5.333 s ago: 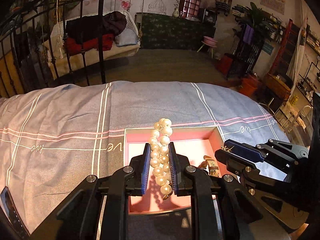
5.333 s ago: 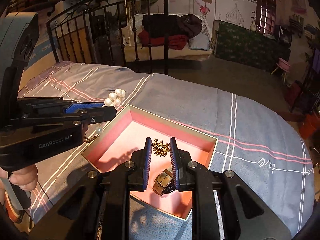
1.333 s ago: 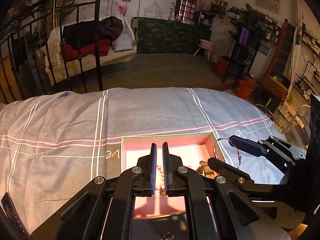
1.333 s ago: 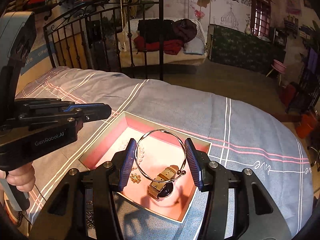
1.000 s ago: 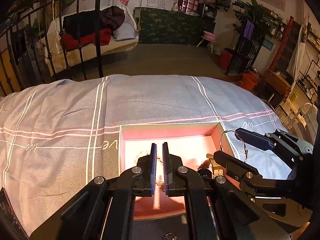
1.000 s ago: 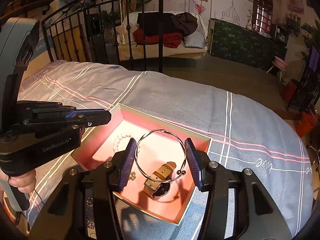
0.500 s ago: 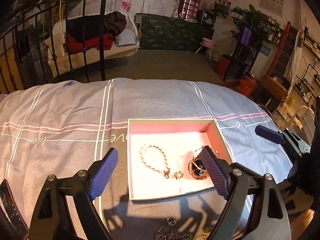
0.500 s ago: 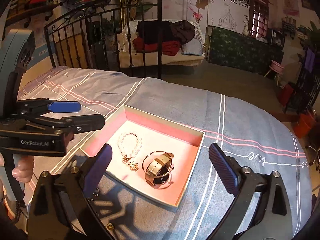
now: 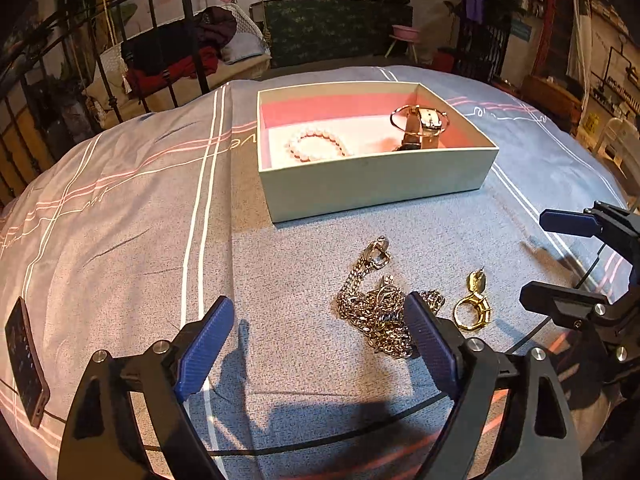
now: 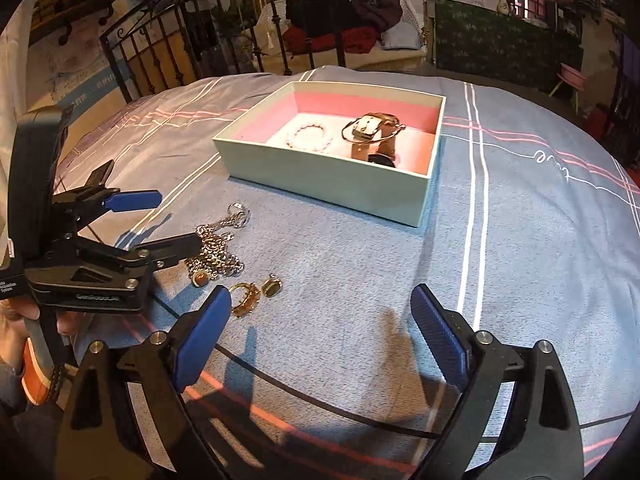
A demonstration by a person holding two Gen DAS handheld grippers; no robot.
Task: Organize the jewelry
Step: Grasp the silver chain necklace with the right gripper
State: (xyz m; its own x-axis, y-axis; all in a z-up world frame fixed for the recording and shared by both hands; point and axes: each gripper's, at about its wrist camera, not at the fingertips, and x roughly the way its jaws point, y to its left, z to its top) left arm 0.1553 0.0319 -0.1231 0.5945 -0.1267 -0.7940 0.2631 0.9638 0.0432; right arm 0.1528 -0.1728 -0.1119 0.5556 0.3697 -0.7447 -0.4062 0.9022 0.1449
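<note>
A pale box (image 9: 376, 184) (image 10: 332, 180) with a pink lining sits on the bedspread. In it lie a pearl bracelet (image 9: 316, 146) (image 10: 310, 138) and a watch (image 9: 420, 128) (image 10: 372, 132) with a thin bangle round it. On the cloth in front of the box lie a gold chain pile (image 9: 372, 308) (image 10: 216, 248), a gold ring (image 9: 472, 314) (image 10: 246, 300) and a small gold stud (image 9: 476, 280) (image 10: 272, 286). My left gripper (image 9: 316, 332) (image 10: 160, 224) is wide, its jaws closing on nothing, and the chain lies just past its right finger. My right gripper (image 10: 320, 320) (image 9: 560, 264) is wide too, its jaws closing on nothing, with the ring by its left fingertip.
A dark phone (image 9: 26, 360) lies at the left edge of the bedspread. A black iron bed frame (image 10: 224, 48) stands behind the bed. A person's hand (image 10: 24, 312) holds the left gripper's handle. A black cable (image 9: 360, 436) runs across the near cloth.
Both grippers opened wide, leaving the pearl bracelet and bangle in the box. They then drew back from the box and sank, so the chain, ring and stud came into view.
</note>
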